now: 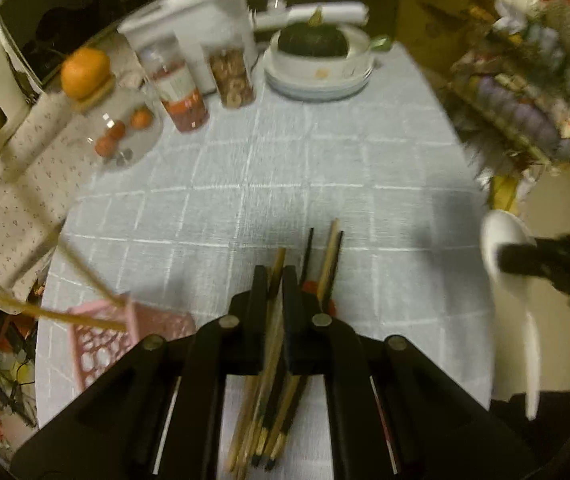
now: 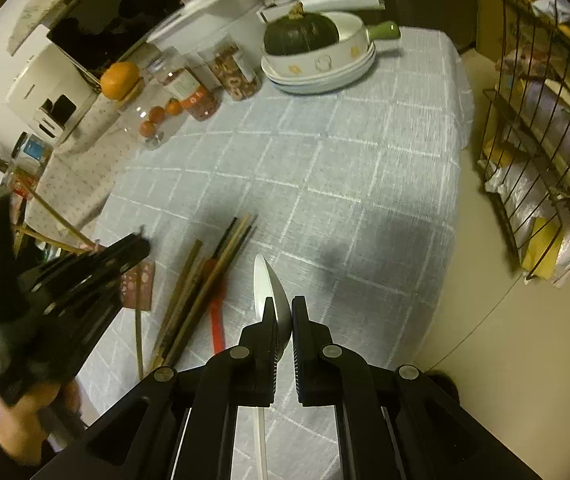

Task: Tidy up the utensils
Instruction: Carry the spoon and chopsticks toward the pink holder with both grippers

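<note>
My left gripper (image 1: 276, 280) hovers just above a bundle of wooden and dark chopsticks (image 1: 273, 408) lying on the grey checked tablecloth (image 1: 285, 168); its jaws are nearly closed and I cannot tell whether they grip a chopstick. My right gripper (image 2: 284, 312) is shut on a white spoon (image 2: 271, 292), bowl pointing forward, above the table's front edge. The spoon also shows in the left wrist view (image 1: 505, 280). The chopsticks (image 2: 201, 280) lie left of it, over a red utensil (image 2: 217, 324). A pink perforated basket (image 1: 125, 336) holds two chopsticks (image 1: 85, 280) at the left.
At the table's back stand a stack of plates with a dark squash (image 2: 301, 34), jars (image 2: 193, 92), a glass jar with oranges (image 2: 153, 120) and a white appliance (image 2: 213, 12). A wire rack (image 2: 545, 140) stands on the floor at the right.
</note>
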